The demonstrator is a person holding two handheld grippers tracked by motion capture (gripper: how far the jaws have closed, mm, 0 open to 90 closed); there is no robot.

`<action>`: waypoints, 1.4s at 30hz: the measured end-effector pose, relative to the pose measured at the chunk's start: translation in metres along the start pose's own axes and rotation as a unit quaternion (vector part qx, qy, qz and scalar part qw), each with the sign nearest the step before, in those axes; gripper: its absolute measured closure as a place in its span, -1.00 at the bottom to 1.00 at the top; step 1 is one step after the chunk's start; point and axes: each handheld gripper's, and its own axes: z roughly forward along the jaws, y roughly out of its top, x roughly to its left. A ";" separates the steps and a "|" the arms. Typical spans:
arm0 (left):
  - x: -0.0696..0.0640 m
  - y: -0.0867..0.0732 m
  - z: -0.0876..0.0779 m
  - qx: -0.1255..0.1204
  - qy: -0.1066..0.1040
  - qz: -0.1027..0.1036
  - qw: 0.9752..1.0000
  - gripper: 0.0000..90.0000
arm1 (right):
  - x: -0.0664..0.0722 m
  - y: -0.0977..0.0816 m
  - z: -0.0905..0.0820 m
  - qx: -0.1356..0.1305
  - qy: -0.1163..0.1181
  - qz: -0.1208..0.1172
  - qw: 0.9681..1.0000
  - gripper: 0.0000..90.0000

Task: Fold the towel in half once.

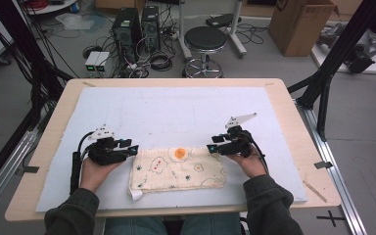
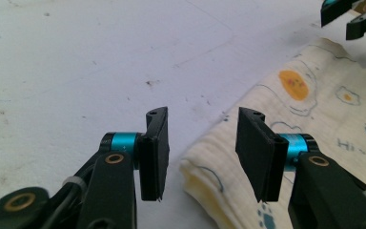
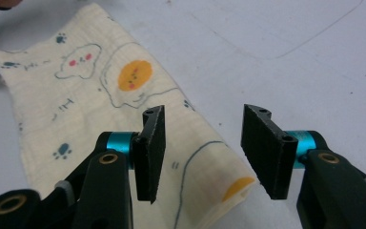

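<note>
Folding the cloth [image 1: 177, 169], mid-worktop [image 1: 54, 147]: I've got my left gripper [image 1: 133, 149] and right gripper [image 1: 210, 148] at its far corners, jaws half-wide, gripping nothing. Fold looks laid; next fold probably needs a fresh edge pinch.

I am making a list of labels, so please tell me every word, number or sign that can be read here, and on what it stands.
"Hi": printed in blue on the folded cloth, read in the left gripper view.
Other small blue marks on the cloth: too blurred to read.
Dark mark on the cardboard box: cut off, unreadable.
</note>
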 end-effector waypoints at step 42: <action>0.001 -0.011 0.026 0.070 0.032 0.016 0.997 0.88 | -0.018 -0.021 0.013 0.045 -0.006 0.038 0.998 0.81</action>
